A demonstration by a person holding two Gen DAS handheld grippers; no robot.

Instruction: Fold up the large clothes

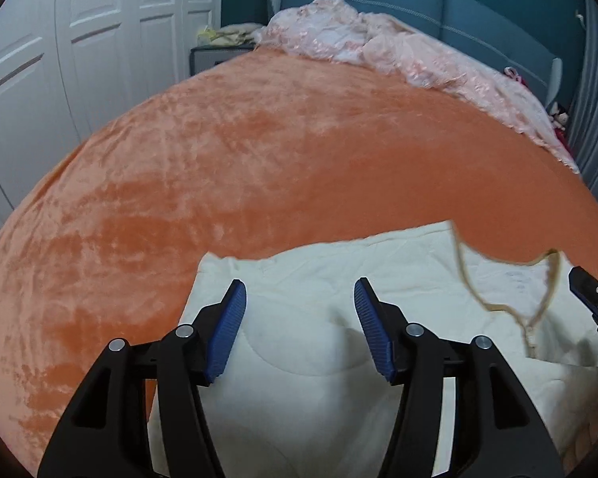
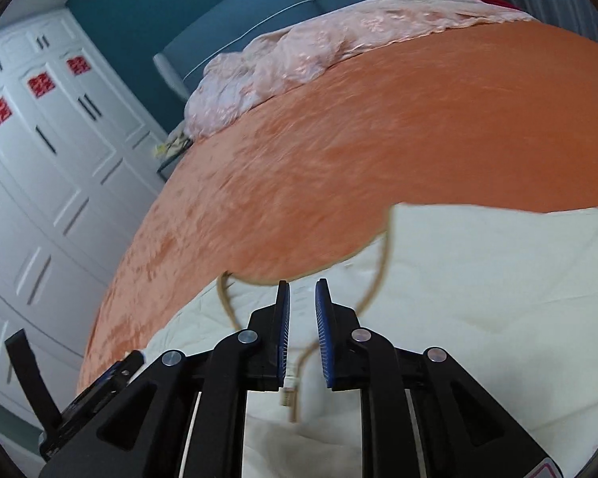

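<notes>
A large cream quilted garment [image 1: 307,310] with a tan-trimmed neckline [image 1: 474,286] and a zipper lies flat on the orange bedspread [image 1: 259,159]. My left gripper [image 1: 299,290] hovers over its left shoulder area with jaws wide open and empty. In the right wrist view the same garment [image 2: 478,298] fills the lower right. My right gripper [image 2: 302,290] sits over the neckline [image 2: 378,275], jaws narrowly apart with a clear gap, nothing held between them. The right gripper's tip [image 1: 590,290] shows at the right edge of the left wrist view.
A crumpled pink quilt [image 1: 378,44] lies at the head of the bed against a blue headboard [image 1: 478,12]. White wardrobe doors [image 1: 79,40] stand to the left, with a nightstand [image 1: 215,55] beside them. Grey curtains [image 1: 594,119] hang at the right.
</notes>
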